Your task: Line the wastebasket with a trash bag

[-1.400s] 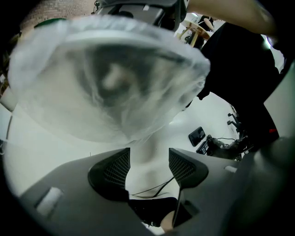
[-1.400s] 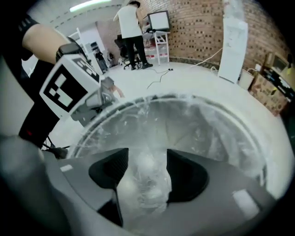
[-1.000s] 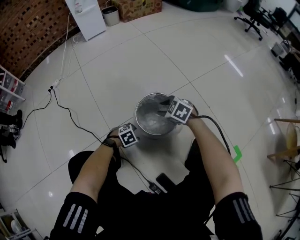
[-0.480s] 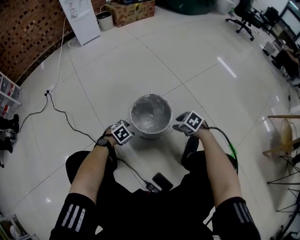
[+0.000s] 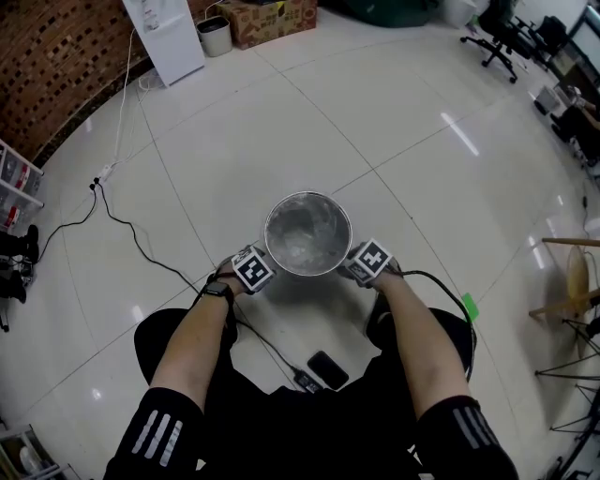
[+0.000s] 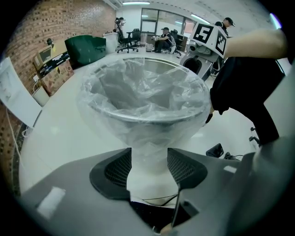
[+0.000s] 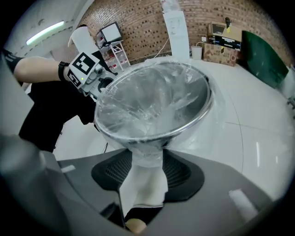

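Observation:
A round metal wastebasket point(image 5: 268, 246) stands on the floor between my knees, with a clear trash bag point(image 5: 307, 230) lining it and folded over the rim. My left gripper point(image 5: 263, 264) is low against the basket's left side. In the left gripper view the left gripper point(image 6: 150, 159) is open, its jaws have just been opening, and the bag's overhang point(image 6: 147, 138) lies between the pads. My right gripper point(image 5: 355, 263) is at the basket's right side. The right gripper point(image 7: 147, 168) is open too, jaws just opening, with film-covered wall point(image 7: 146, 154) between them.
A black device point(image 5: 324, 367) and a cable point(image 5: 141, 242) lie on the white tile floor near my legs. A white appliance point(image 5: 167, 33), a small bin point(image 5: 216, 36) and a cardboard box point(image 5: 272, 19) stand far back. Green tape point(image 5: 472, 306) marks the floor to the right.
My right gripper has come off the basket's mouth and dropped to its right side. The left gripper has edged a little closer to the basket.

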`<state>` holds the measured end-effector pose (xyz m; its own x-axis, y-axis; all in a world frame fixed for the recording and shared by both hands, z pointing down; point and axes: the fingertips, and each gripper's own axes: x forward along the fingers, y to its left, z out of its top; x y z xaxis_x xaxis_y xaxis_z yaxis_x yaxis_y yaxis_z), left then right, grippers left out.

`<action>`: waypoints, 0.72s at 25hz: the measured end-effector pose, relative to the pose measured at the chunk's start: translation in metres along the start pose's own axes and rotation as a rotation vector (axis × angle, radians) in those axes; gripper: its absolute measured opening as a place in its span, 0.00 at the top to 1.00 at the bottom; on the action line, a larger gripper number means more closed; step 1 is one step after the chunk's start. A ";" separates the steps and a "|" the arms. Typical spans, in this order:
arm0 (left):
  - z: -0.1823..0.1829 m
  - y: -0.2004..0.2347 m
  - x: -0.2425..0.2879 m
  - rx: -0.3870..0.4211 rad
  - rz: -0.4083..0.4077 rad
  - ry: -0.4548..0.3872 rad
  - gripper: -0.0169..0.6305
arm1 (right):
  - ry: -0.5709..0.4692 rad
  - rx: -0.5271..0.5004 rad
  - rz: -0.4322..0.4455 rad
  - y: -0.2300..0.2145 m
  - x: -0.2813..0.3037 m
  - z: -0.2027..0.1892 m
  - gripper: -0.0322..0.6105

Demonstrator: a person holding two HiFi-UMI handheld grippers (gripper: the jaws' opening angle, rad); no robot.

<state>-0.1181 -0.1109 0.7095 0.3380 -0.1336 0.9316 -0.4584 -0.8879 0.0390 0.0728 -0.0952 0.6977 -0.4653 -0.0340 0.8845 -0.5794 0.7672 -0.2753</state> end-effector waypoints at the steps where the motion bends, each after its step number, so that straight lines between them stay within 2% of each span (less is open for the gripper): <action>1: -0.002 0.002 0.004 -0.001 0.001 0.002 0.60 | 0.003 -0.003 -0.006 -0.003 0.005 -0.001 0.61; 6: -0.001 0.017 0.012 -0.017 0.035 -0.001 0.60 | 0.049 0.014 -0.051 -0.015 0.024 -0.016 0.60; 9: -0.003 0.026 0.012 -0.029 0.052 0.012 0.59 | 0.048 0.004 -0.040 -0.010 0.027 -0.014 0.60; 13: -0.008 0.030 0.001 -0.025 0.047 0.016 0.59 | 0.070 -0.091 0.005 0.002 0.021 -0.011 0.60; 16: -0.005 0.030 -0.016 -0.012 0.043 0.003 0.59 | 0.079 -0.108 0.000 0.007 0.002 -0.007 0.59; 18: -0.001 0.029 -0.030 0.004 0.047 -0.007 0.59 | 0.094 -0.167 -0.001 0.014 -0.011 -0.003 0.59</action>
<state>-0.1422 -0.1319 0.6831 0.3221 -0.1784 0.9297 -0.4708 -0.8822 -0.0061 0.0718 -0.0817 0.6852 -0.3961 0.0192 0.9180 -0.4566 0.8633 -0.2150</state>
